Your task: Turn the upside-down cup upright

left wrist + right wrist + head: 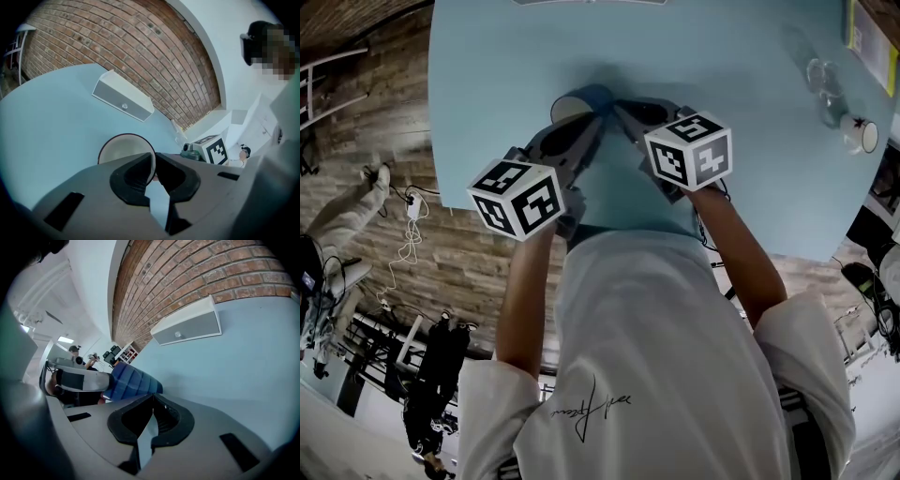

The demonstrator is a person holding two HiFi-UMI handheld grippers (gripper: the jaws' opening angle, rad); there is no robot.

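The blue cup (596, 97) with a white inside is tipped on its side over the light blue table (487, 84), its mouth toward me. My left gripper (584, 124) is shut on the cup's rim. In the left gripper view the open mouth (123, 151) shows just past the left gripper (153, 168), with the rim pinched between the pads. My right gripper (625, 112) sits close beside the cup on its right. In the right gripper view the right gripper (153, 411) is shut with nothing in it, and the ribbed blue cup (134, 380) is to its left.
A white oblong box (123, 100) stands at the back of the table, also seen as the box (188, 326) under the brick wall. A clear bottle (821, 75) and a small white cup (862, 134) lie at the far right. The table's near edge is right under my arms.
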